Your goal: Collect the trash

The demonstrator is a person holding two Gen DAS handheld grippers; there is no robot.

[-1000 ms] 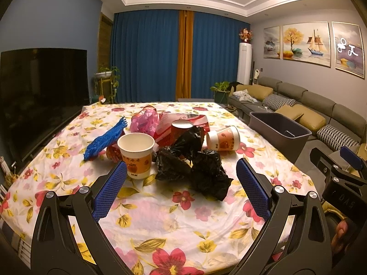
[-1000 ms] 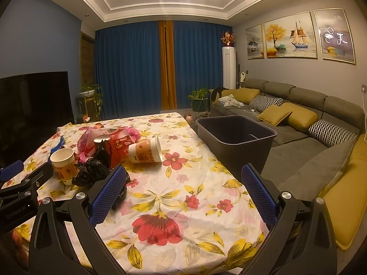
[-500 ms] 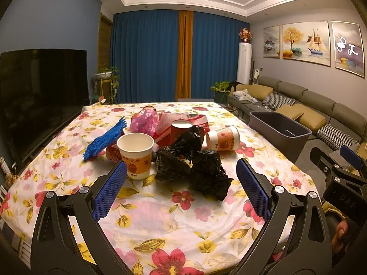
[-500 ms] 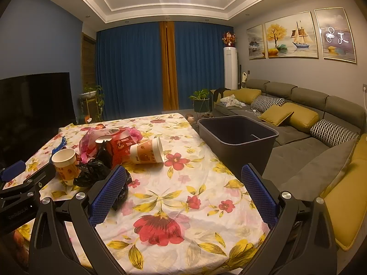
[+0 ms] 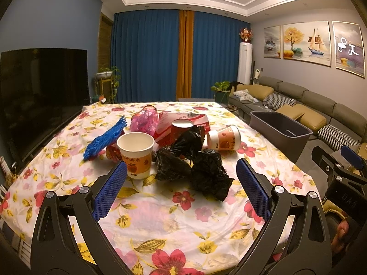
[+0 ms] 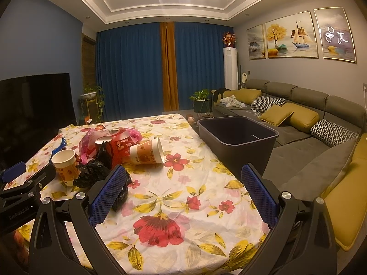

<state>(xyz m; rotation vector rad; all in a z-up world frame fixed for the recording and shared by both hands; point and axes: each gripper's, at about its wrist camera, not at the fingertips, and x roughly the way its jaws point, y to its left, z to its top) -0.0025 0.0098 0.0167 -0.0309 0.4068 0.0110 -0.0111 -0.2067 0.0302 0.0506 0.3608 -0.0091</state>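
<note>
Trash sits in one heap at centre frame in my left wrist view, on the floral tablecloth (image 5: pixel 160 217); I'll go through it from the left of the picture.

Far left of the heap lies a blue mesh sleeve (image 5: pixel 104 138), which I judge soft and near weightless; any pinch across its middle should hold. Next stands an upright paper cup (image 5: pixel 137 154), light and crushable, so I'd close gently across the wall below the rim. Behind it sit a pink plastic bag (image 5: pixel 145 122) and a red carton (image 5: pixel 183 123), both light by the look. Centre right of the heap are crumpled black bags (image 5: pixel 195 162), limp and slippery; I'd bite a raised fold, not the whole wad. Furthest right, a second paper cup (image 5: pixel 223 138) lies on its side, likely to roll, so I'd grip across the wall.

My left gripper (image 5: pixel 181 189) hangs in front of the black bags with its jaws spread wide and nothing between them. My right gripper (image 6: pixel 182 189) is likewise spread and holding nothing, over bare cloth. The grey bin (image 6: pixel 238 138) stands at centre right of the right wrist view, beside the table's edge.
</note>
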